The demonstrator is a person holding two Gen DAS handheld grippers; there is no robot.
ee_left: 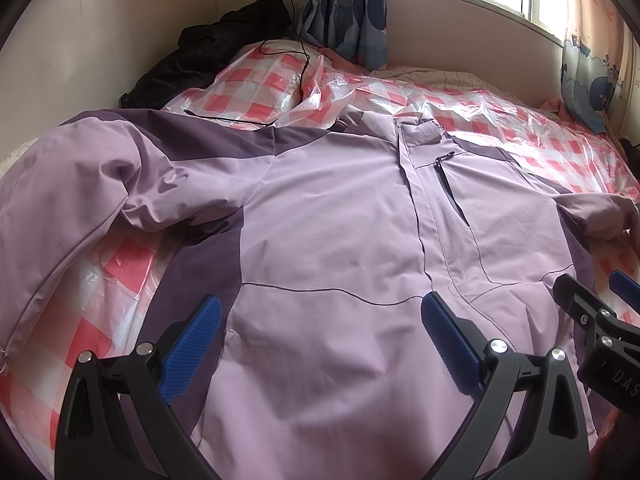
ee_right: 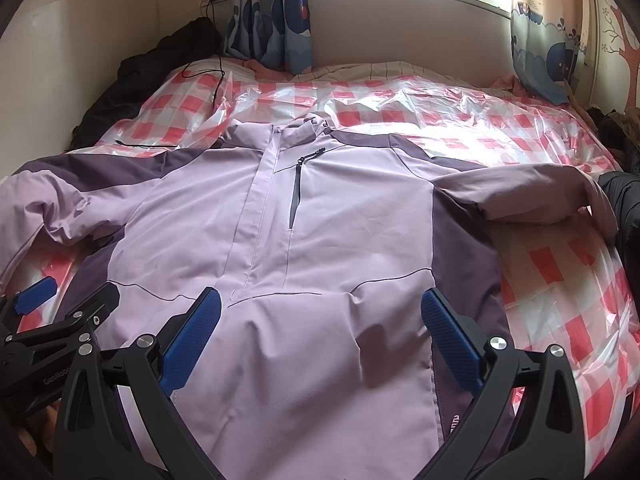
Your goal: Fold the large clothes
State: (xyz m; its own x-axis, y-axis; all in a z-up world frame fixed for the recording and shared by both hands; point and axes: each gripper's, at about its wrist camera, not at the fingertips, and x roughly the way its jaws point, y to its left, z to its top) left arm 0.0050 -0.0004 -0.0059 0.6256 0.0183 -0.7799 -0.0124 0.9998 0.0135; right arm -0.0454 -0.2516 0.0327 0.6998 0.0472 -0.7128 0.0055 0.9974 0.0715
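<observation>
A large lilac jacket (ee_left: 340, 220) with dark purple panels lies spread front-up on the bed, collar toward the window; it also shows in the right wrist view (ee_right: 340, 220). Its left sleeve (ee_left: 80, 184) is bunched and runs off to the left. Its right sleeve (ee_right: 532, 192) lies out to the right. My left gripper (ee_left: 320, 320) is open and empty above the jacket's lower left part. My right gripper (ee_right: 320, 316) is open and empty above the lower middle and right part. Each gripper shows at the edge of the other's view.
The bed is covered with a red-and-white checked plastic sheet (ee_right: 560, 272). A black garment (ee_left: 208, 52) lies at the far left corner with a black charger cable (ee_left: 304, 64). Blue patterned curtains (ee_right: 276, 12) hang below the window. Dark clothing (ee_right: 624, 200) lies at the right edge.
</observation>
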